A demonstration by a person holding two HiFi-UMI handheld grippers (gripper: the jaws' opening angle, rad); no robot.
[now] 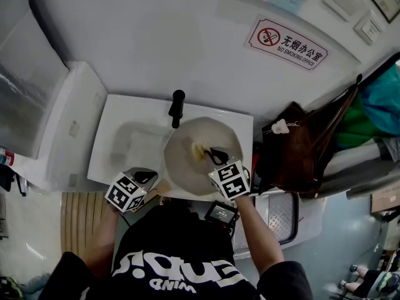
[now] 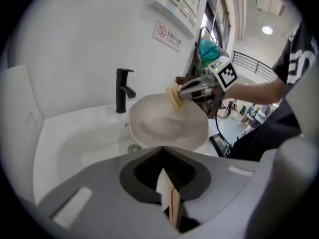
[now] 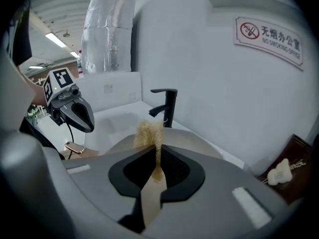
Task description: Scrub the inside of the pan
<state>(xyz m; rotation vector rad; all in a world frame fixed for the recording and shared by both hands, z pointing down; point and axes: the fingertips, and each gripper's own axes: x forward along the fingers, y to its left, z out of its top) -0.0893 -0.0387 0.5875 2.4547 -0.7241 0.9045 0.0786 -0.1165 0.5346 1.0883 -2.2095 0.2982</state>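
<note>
A pale round pan (image 1: 187, 164) rests in the right part of a white sink (image 1: 119, 114). My right gripper (image 1: 211, 153) is over the pan, shut on a yellowish scrubber (image 1: 200, 150); the scrubber (image 3: 148, 132) sticks out past its closed jaws in the right gripper view. The left gripper view shows that gripper (image 2: 182, 93) with the scrubber (image 2: 174, 97) at the pan's (image 2: 169, 126) far rim. My left gripper (image 1: 150, 177) hangs off the pan's near-left edge, apart from it, jaws shut with nothing between them. A tan handle-like piece (image 1: 161, 191) lies below it.
A black faucet (image 1: 177, 107) stands behind the pan at the sink's back edge. The drain (image 2: 133, 147) lies left of the pan. A brown bag (image 1: 300, 149) hangs right of the sink. A white box (image 1: 56, 124) stands on the left.
</note>
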